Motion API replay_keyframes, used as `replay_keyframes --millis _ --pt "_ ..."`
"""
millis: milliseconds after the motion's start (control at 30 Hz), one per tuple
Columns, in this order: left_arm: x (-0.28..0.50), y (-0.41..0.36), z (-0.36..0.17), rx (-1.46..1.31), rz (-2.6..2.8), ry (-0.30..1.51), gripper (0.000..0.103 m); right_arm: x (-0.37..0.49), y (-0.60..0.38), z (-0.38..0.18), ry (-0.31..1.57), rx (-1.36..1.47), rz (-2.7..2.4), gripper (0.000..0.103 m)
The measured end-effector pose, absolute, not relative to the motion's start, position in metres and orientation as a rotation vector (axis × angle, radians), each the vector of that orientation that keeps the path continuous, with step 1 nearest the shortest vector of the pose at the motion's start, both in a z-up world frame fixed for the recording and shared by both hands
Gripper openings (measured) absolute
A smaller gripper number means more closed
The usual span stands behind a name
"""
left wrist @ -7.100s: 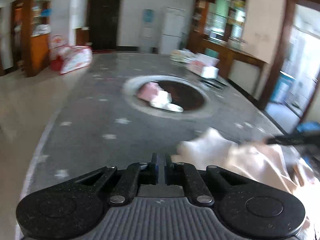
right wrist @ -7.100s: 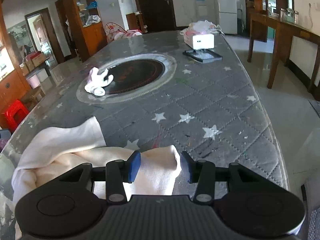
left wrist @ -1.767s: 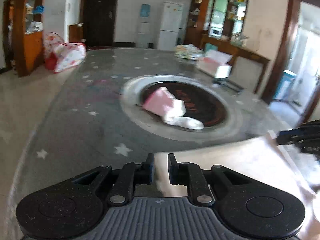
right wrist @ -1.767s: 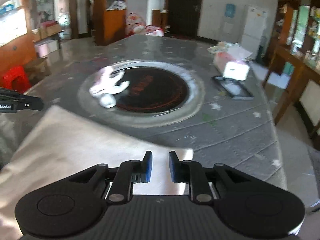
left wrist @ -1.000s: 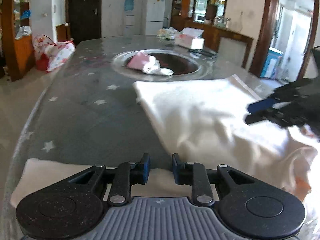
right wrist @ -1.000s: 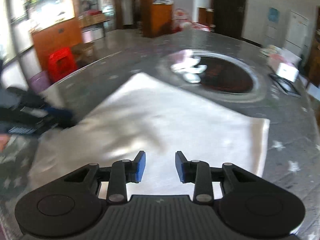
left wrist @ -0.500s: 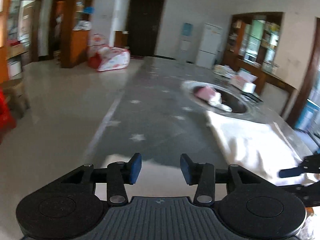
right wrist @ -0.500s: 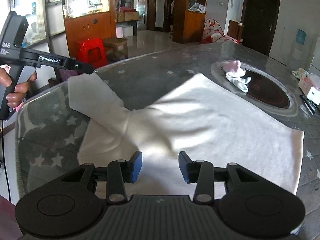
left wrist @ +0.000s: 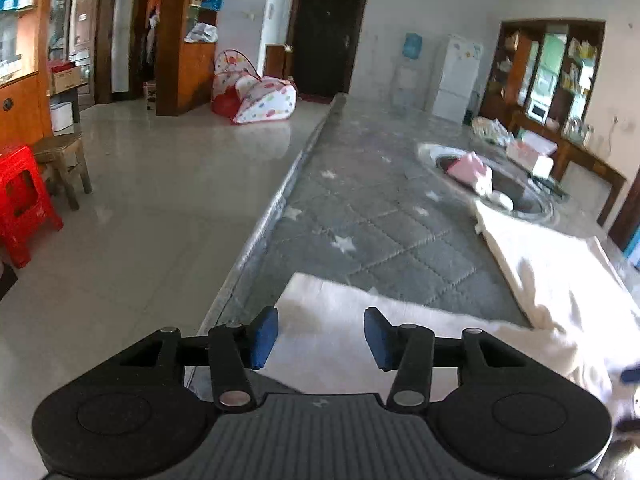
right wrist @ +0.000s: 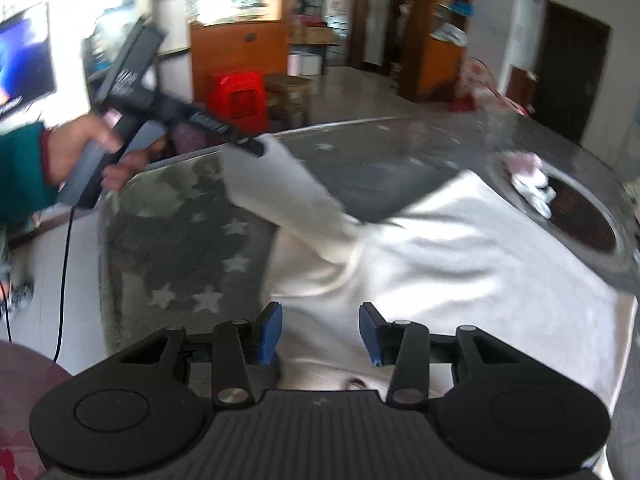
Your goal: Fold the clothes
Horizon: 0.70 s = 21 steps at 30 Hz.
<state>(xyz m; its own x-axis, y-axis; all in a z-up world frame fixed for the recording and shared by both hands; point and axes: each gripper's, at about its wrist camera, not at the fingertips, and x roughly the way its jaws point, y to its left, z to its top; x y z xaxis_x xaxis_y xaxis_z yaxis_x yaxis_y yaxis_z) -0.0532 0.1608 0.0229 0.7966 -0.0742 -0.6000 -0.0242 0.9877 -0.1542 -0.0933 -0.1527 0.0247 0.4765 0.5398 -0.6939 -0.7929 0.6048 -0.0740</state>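
A cream long-sleeved top (right wrist: 460,264) lies spread on the grey star-quilted table (right wrist: 180,248). One sleeve (right wrist: 288,200) stretches out towards the table's left edge. In the left wrist view that sleeve (left wrist: 344,312) lies flat under my left gripper (left wrist: 320,336). Its jaws are opening and the blue pads (left wrist: 264,336) stand clear of the cloth. The right wrist view shows a hand holding the left gripper (right wrist: 256,146) with its tip at the sleeve's end. My right gripper (right wrist: 320,334) hovers open over the top's near edge, gripping nothing.
Small pink and white clothes (left wrist: 472,168) lie on the round dark inset (right wrist: 580,216) further along the table. The table's edge (left wrist: 256,232) runs just left of the sleeve, with bare floor, a red stool (left wrist: 24,200) and a wooden stool beyond. A tissue box (left wrist: 528,156) sits at the far right.
Both grippers' jaws stand wider than a second ago. The left gripper has swung left to the table's edge, and the sleeve now lies stretched out flat. The right view has swung left and rolled.
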Motion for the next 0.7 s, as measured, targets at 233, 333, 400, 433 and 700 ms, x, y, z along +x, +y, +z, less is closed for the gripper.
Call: replay_keyframes --millis 233,333,400,433,700 --pt "-0.060 0.178 0.019 -0.207 0.055 0.663 0.064 -0.098 -0.114 0.010 0.648 -0.485 0.891 0.040" --pt "-0.059 0.177 0.014 -0.193 0.032 0.679 0.061 -0.095 -0.107 0.007 0.642 -0.479 0.881 0.032" --pt "-0.057 0.172 0.014 -0.151 0.018 0.673 0.042 -0.092 -0.105 0.008 0.657 -0.459 0.869 0.023" --pt "-0.056 0.169 0.014 -0.131 0.011 0.670 0.038 -0.090 -0.106 0.008 0.662 -0.451 0.863 0.021" --pt "-0.054 0.172 0.035 -0.099 0.049 0.599 0.008 -0.089 -0.122 0.022 0.697 -0.346 0.923 0.003"
